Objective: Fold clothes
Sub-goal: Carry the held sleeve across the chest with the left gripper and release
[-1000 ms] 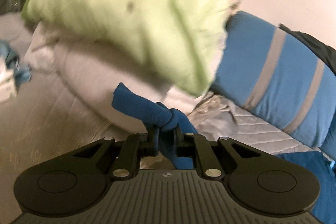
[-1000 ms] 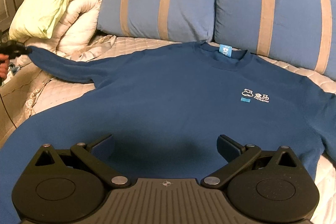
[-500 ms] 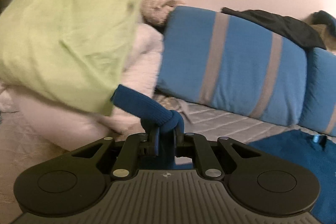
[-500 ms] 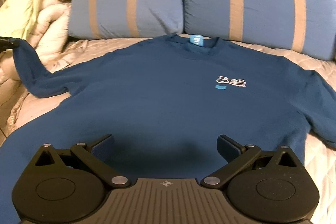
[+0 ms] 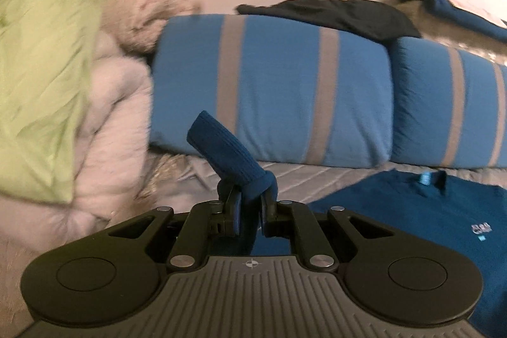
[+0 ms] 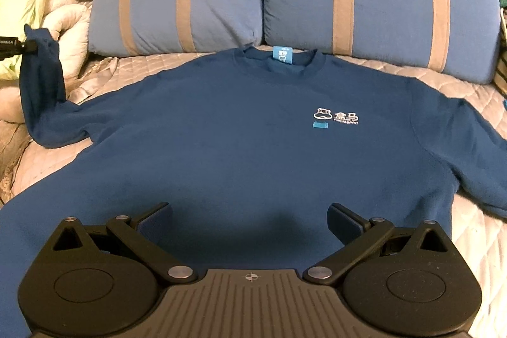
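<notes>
Left gripper [image 5: 248, 205] angled slightly down, pinching sweatshirt [image 6: 237, 141] sleeve cuff [image 5: 221, 144], lifted. Right gripper [image 6: 250, 219] spread wide, empty, over hem.

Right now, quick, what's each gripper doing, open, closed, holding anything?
Left gripper: closed on the sweater's sleeve cuff, lifted off the bed.
Right gripper: open, empty, over the sweater.
</notes>
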`<act>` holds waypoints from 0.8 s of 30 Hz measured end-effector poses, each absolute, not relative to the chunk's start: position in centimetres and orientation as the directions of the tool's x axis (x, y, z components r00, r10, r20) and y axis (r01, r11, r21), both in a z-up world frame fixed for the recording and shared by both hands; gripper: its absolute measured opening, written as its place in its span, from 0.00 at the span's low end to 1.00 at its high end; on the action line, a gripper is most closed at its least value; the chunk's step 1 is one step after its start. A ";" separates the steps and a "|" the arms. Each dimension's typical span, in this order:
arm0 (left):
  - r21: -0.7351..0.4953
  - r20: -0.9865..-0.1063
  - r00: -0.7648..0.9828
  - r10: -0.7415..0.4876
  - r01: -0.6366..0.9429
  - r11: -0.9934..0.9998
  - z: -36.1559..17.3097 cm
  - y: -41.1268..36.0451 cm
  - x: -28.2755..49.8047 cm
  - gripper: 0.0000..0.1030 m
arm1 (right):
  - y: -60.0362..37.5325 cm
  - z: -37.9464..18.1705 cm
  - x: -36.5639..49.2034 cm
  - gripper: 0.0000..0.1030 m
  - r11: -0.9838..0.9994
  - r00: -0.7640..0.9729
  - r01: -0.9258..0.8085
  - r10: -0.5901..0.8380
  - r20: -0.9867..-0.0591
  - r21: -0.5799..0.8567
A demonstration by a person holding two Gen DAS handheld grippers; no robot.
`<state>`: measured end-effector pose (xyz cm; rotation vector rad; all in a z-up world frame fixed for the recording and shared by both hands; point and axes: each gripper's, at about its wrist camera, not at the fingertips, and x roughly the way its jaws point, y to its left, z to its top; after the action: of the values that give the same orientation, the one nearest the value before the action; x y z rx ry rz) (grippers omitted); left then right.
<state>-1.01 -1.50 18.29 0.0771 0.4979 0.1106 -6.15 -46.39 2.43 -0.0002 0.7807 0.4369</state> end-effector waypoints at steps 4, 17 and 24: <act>0.109 -0.444 0.892 0.085 -0.041 0.993 19.1 -4.0 -0.1 0.11 | -46.6 2.4 -6.1 1.00 0.907 0.622 -0.386 0.393 -0.677 0.172; 0.133 -0.401 0.915 -0.038 0.099 0.986 19.4 -11.5 1.9 0.11 | -46.9 2.3 -6.0 1.00 0.902 0.617 -0.384 0.409 -0.672 0.197; 0.137 -0.407 0.905 -0.124 0.195 0.971 18.9 -16.2 2.6 0.11 | -47.1 2.2 -5.9 1.00 0.899 0.612 -0.382 0.421 -0.670 0.216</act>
<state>2.65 -16.23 18.86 0.1764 0.4080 -0.1658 -5.87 -47.13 2.23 0.0533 0.7859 0.4628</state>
